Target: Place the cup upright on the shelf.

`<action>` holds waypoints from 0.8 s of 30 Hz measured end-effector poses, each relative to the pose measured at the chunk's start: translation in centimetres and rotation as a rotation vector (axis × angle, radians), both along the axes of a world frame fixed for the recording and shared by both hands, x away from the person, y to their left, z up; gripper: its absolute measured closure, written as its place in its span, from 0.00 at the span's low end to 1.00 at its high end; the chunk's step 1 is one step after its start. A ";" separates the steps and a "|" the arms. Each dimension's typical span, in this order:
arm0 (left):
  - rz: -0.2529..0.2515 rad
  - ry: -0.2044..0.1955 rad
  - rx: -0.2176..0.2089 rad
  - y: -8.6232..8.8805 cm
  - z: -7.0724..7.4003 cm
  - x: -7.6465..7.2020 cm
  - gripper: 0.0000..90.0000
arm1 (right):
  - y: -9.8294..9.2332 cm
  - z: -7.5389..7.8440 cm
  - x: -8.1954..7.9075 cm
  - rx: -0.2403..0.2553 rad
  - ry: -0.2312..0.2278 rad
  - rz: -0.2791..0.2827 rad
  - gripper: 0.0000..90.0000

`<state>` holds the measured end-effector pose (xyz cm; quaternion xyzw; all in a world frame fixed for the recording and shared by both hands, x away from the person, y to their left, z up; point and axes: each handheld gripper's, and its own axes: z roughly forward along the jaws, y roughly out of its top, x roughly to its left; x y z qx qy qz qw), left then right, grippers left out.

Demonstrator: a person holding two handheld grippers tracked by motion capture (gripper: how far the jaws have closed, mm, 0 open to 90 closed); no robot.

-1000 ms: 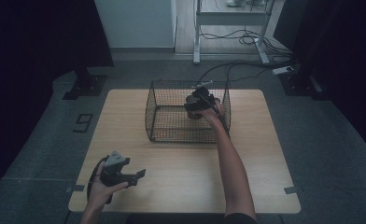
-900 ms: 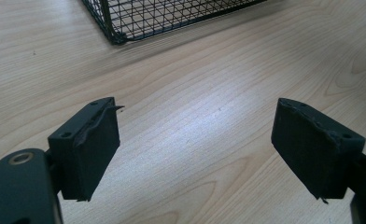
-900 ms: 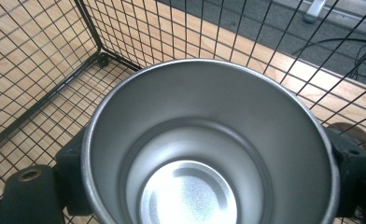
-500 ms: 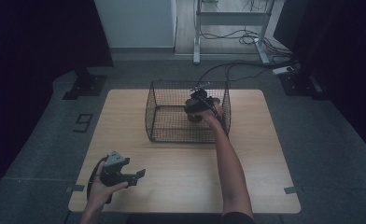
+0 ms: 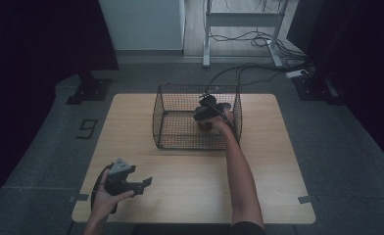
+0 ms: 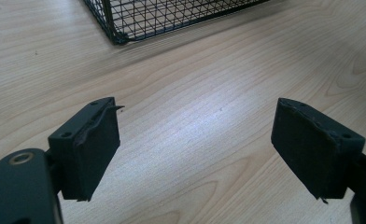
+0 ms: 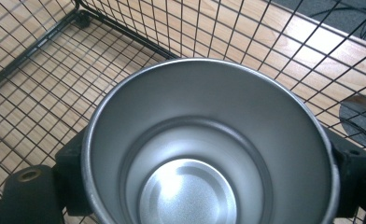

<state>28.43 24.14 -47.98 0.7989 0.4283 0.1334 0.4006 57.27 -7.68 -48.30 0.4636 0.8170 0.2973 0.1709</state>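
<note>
Looking from the high view, the right gripper [image 5: 205, 113] is down inside the wire basket [image 5: 165, 117] on the table [image 5: 278, 161], and the left gripper [image 5: 131, 180] idles near the front edge. Left gripper view: its 2 jaws gape with nothing between. Right gripper view: jaws clamp a steel cup [image 7: 209, 149] by its walls. It's probably light, rigid and slick, so squeezing below the rim seems smart.

Silver cup [image 7: 204, 154], black grid-mesh basket [image 5: 180, 100], pale wood-grain table [image 5: 278, 161], black tongs [image 6: 195, 149].
</note>
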 end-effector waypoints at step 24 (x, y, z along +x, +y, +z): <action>0.000 -0.003 -0.001 0.1 0.1 0.0 0.17 | -0.3 0.3 -0.4 -0.095 0.026 0.036 0.13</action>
